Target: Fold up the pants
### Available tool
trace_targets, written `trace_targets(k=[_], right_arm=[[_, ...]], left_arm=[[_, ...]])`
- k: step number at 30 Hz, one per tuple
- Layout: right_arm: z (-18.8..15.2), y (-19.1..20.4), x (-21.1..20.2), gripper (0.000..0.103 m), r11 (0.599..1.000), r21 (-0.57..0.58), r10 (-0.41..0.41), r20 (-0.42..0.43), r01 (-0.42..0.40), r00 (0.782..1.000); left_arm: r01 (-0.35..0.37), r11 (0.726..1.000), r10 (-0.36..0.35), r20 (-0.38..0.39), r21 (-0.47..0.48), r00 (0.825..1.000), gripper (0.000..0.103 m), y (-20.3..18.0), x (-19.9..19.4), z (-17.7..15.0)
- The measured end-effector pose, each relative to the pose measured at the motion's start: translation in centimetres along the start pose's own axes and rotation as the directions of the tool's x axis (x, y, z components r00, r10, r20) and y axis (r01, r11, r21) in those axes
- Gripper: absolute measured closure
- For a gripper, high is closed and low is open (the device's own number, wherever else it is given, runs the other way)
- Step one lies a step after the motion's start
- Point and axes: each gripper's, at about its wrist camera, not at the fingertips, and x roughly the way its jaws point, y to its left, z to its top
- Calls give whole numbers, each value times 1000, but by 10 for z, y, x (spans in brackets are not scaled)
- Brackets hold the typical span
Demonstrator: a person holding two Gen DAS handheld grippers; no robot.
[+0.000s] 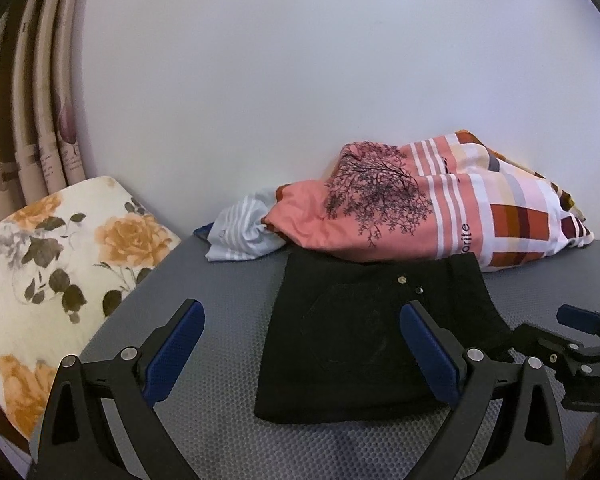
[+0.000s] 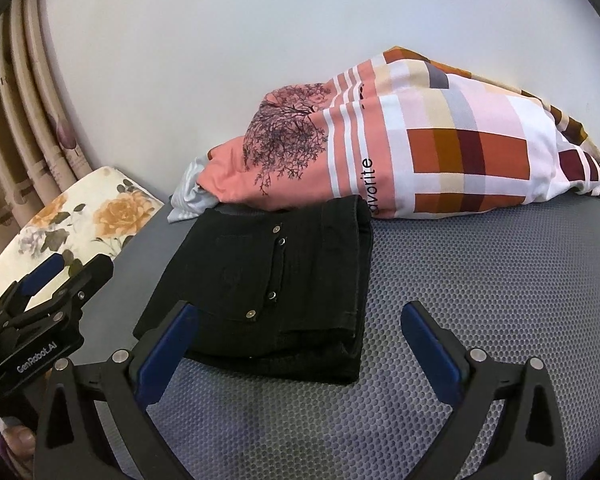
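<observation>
The left gripper (image 1: 300, 354) has its blue-padded fingers spread wide apart and holds nothing, poised over the near left edge of the folded black denim pants (image 1: 374, 334). The right gripper (image 2: 296, 354) is likewise splayed and empty, with its left finger over the bundle's near edge and its right finger over bare mat. The pants lie as a compact, squarish stack on the grey honeycomb-textured mat (image 2: 480, 280), rivets and a pocket facing up, the far edge touching a pink and checked patterned pillow (image 2: 400, 140) against the white wall (image 1: 300, 80). A floral cream cushion (image 1: 60, 256) sits at the far left. Judging by the tidy layers, folding looks essentially finished; whether the underside is even I cannot tell from these views. The next move likely calls only for drawing both grippers clear, or a light press to flatten the stack
</observation>
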Motion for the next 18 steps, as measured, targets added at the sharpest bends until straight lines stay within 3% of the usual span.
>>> trace_targets(k=[12, 18], right_arm=[[-2, 4, 6, 1, 1000, -25, -9, 4, 9, 1000], [-3, 4, 11, 1, 1000, -23, -8, -9, 8, 1000]], left_arm=[[9, 998, -5, 67, -68, 998, 0, 11, -3, 1], [5, 999, -2, 50, -51, 999, 0, 9, 8, 2]])
